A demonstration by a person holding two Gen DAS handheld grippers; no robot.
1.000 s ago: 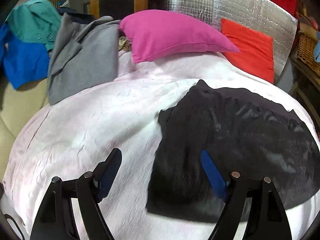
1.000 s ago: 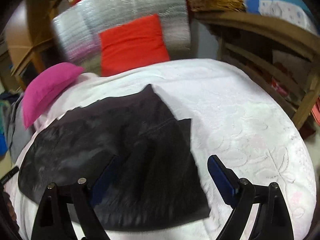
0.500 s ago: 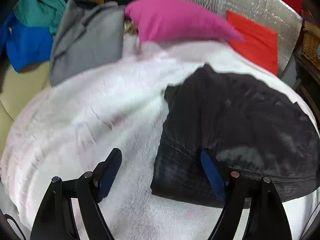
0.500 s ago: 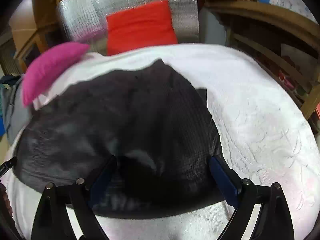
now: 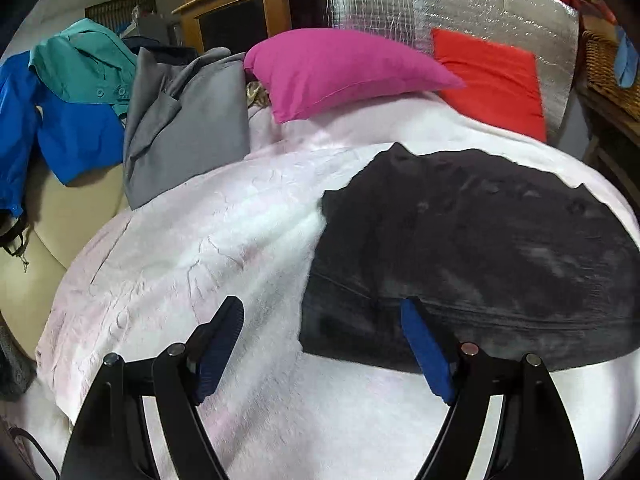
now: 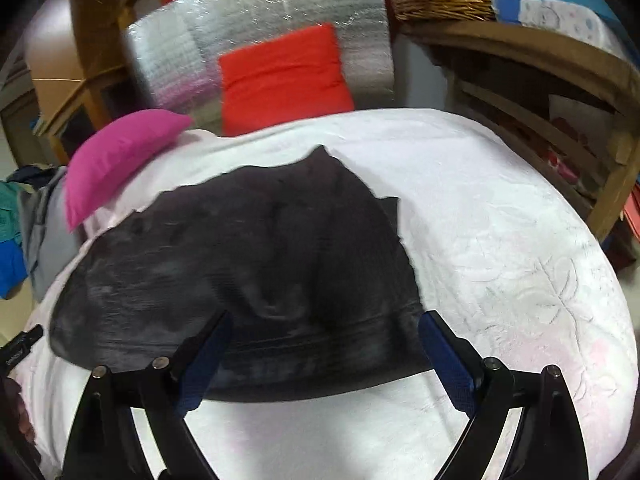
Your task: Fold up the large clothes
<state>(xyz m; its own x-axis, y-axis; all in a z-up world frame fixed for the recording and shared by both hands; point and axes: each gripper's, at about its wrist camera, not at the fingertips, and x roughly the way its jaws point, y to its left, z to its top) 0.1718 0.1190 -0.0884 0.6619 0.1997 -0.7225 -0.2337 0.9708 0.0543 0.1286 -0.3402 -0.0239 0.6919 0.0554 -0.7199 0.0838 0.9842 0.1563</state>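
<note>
Black garment (image 5: 480, 248) is lying folded on white bedspread (image 5: 200, 248). Left gripper (image 5: 322, 332) and right gripper (image 6: 326, 344) are hovering over its near edge, jaws spread, gripping nothing.

Open right claw (image 6: 322, 344) over black garment (image 6: 256, 264)

Black garment (image 5: 472, 248): one item, dark charcoal to black knit or ribbed fabric, with pale dusty or shiny patches across its surface. State: folded, lying flat in a compact, roughly rectangular block, layers stacked. Edges: the near edge runs long and fairly straight, with a seam or hem line parallel to it just inside; the far edge rises to a small point near its middle; a short squared corner juts out at one far side. Surface: mostly smooth, a soft crease or shallow hump near the centre in the right wrist view (image 6: 256, 264). Location: on a white textured bedspread (image 5: 192, 248), lying apart from the other clothes
</note>
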